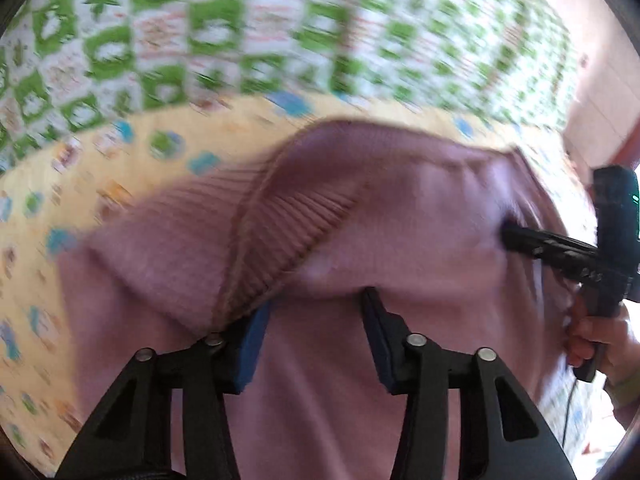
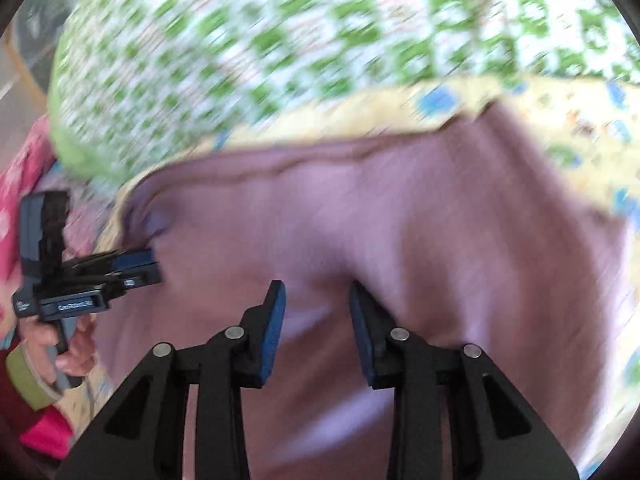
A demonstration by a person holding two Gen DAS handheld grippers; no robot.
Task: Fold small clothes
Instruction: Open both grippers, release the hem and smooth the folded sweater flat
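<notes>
A pink knitted garment lies spread on a yellow patterned cloth. Its ribbed cuff is folded over and drapes onto my left gripper's left finger. My left gripper hovers low over the garment, its jaws apart with a raised fold of knit at the tips. In the right wrist view the same garment fills the middle. My right gripper has its jaws apart over a small ridge of fabric. Each gripper shows in the other's view, the right gripper and the left gripper, both with tips against the garment's edges.
A green and white patchwork quilt covers the surface beyond the yellow cloth. A person's hand holds the right gripper's handle, and another hand holds the left one. Red and pink fabric lies at the left edge. Both views are motion-blurred.
</notes>
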